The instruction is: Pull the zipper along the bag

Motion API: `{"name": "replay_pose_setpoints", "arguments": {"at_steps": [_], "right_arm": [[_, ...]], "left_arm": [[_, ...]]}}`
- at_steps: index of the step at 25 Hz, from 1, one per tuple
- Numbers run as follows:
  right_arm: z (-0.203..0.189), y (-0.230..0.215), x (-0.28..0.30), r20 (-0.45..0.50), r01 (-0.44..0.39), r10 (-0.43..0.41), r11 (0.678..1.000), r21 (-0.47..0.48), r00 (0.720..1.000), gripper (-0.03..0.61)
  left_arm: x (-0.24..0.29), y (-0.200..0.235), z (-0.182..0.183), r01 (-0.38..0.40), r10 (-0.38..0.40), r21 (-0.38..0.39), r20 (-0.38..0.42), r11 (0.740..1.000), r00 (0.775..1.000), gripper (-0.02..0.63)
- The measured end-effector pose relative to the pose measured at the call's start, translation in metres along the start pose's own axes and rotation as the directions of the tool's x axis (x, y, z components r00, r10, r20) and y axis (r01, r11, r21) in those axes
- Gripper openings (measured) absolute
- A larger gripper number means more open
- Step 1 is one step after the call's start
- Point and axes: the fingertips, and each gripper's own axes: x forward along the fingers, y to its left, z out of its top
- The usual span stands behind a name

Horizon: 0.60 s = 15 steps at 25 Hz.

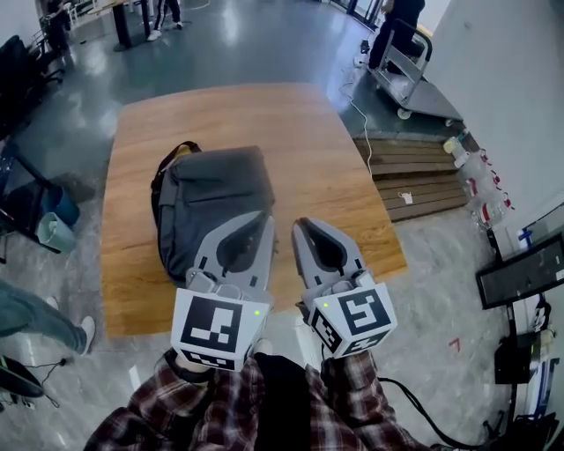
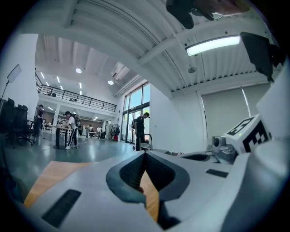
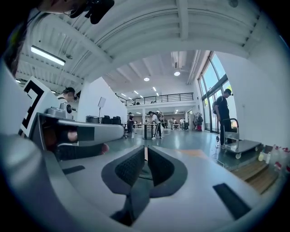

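The grey bag (image 1: 211,207) lies flat on the wooden tabletop (image 1: 326,167). Above the bag's near right corner hangs the left hand-held gripper (image 1: 261,218), its jaws meeting at the tips on nothing. Just right of the bag, the right hand-held gripper (image 1: 305,224) is likewise drawn together and empty.

The left claw (image 1: 263,218) covers the bag's (image 1: 207,194) near right corner, and the zipper is too small to tell. The left claw and the right claw (image 1: 300,227) hide part of the bench's (image 1: 308,123) near edge, and their cubes (image 1: 218,328) hide the hands. In each claw view the claw's own body blocks the lower scene. One person (image 1: 398,26) is cut off by the top edge, another (image 1: 35,319) by the left.
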Motion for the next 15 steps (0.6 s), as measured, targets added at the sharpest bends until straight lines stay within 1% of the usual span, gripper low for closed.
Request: {"name": "replay_pose_setpoints", "arguments": {"at_steps": [4,10,15], "right_arm": [[0.003,0.001,-0.004,0.010,-0.007,0.007,1.000,0.011,1.000,0.020],[0.001,0.002,-0.011,0.001,-0.033,0.033,0.998,0.045,0.999,0.011],[0.000,0.005,-0.009,-0.009,-0.042,0.042,0.997,0.060,0.999,0.011]], "left_arm": [[-0.002,-0.002,0.002,0.001,-0.001,0.006,0.001,1.000,1.000,0.008],[-0.004,-0.005,-0.007,-0.007,0.008,0.030,-0.028,1.000,1.000,0.008],[-0.007,-0.001,-0.011,-0.014,0.015,0.023,-0.046,1.000,0.999,0.008]]}}
